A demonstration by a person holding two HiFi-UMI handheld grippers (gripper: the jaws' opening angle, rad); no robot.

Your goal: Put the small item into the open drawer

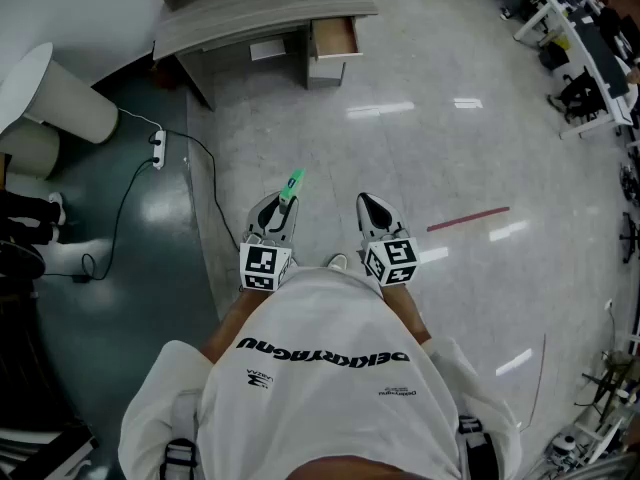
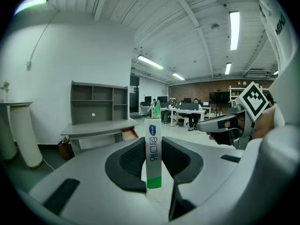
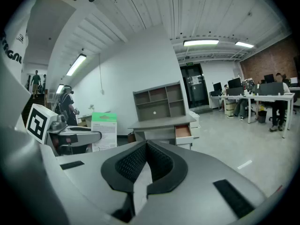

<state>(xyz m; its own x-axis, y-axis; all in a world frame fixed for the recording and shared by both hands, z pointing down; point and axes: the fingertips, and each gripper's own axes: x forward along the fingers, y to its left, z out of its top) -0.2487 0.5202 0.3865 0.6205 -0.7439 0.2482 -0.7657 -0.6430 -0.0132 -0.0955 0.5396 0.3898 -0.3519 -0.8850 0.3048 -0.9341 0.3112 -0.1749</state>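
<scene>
in the head view, a small box (image 1: pixel 291 187), white with a green end, is seen clamped in the left claw (image 1: pixel 283 208), which is held just ahead of a person's white shirt (image 1: pixel 330 368) and above the glossy floor (image 1: pixel 450 148). the right claw (image 1: pixel 370 211) is held beside the left one, apart from it. the desk (image 1: pixel 260 13) is seen well apart from both at the top of the view, with its open drawer (image 1: pixel 334 38) pulled out at its right end. a power strip (image 1: pixel 158 148) is seen lying on the floor at the left. in the left gripper view, the small box (image 2: pixel 153 125) is shown upright between the dark pads (image 2: pixel 133 161), which are pressed on its two sides, with its green lower end below them. the desk (image 2: pixel 96 128) and the open drawer (image 2: pixel 129 134) are seen far behind it, and the marker cube (image 2: pixel 253 100) of the right claw is seen at the right edge. in the right gripper view, the right claw (image 3: pixel 145 146) is shown clenched, its pads met with nothing between them. the open drawer (image 3: pixel 183 131) is seen beyond, below the desk top on which a shelf unit (image 3: pixel 158 102) stands.
</scene>
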